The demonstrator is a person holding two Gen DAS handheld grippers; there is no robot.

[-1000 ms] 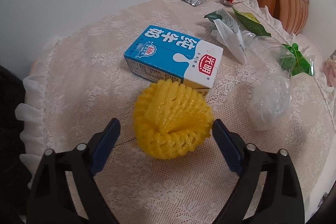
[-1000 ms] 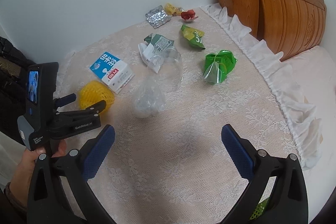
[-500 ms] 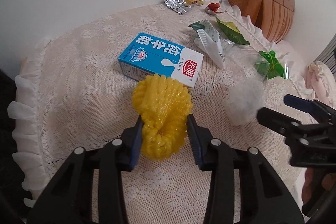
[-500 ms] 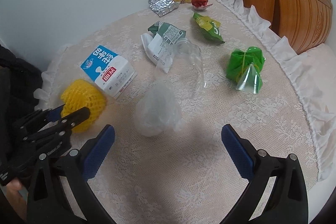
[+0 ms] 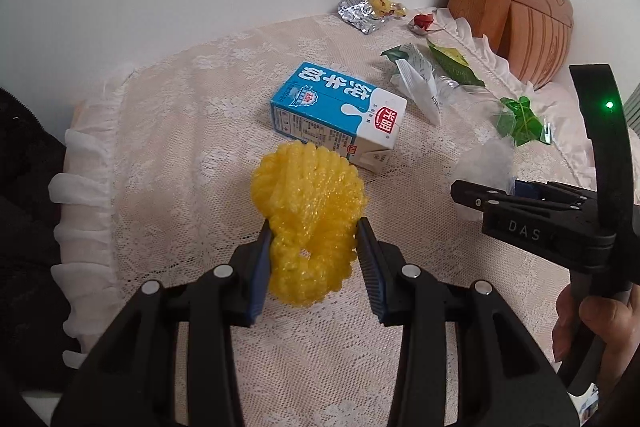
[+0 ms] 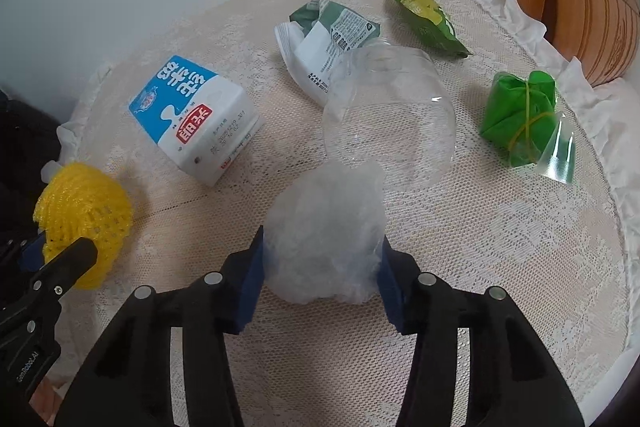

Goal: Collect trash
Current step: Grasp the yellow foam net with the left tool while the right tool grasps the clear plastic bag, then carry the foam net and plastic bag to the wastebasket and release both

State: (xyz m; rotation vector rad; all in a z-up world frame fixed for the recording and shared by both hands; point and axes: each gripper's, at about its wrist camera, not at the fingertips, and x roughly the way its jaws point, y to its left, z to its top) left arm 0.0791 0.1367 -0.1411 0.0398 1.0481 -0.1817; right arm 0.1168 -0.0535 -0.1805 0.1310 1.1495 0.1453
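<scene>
Left wrist view: the left tongs [image 5: 314, 251] pinch a yellow foam fruit net [image 5: 310, 219], squeezed narrow between both pads, just in front of the blue milk carton [image 5: 338, 111] on the lace-covered bench [image 5: 180, 147].

Right wrist view: the right tongs [image 6: 322, 267] are closing on a crumpled clear plastic bag [image 6: 326, 231], pads against its sides, right of the milk carton [image 6: 196, 119] and touching a clear plastic cup [image 6: 390, 119].
</scene>
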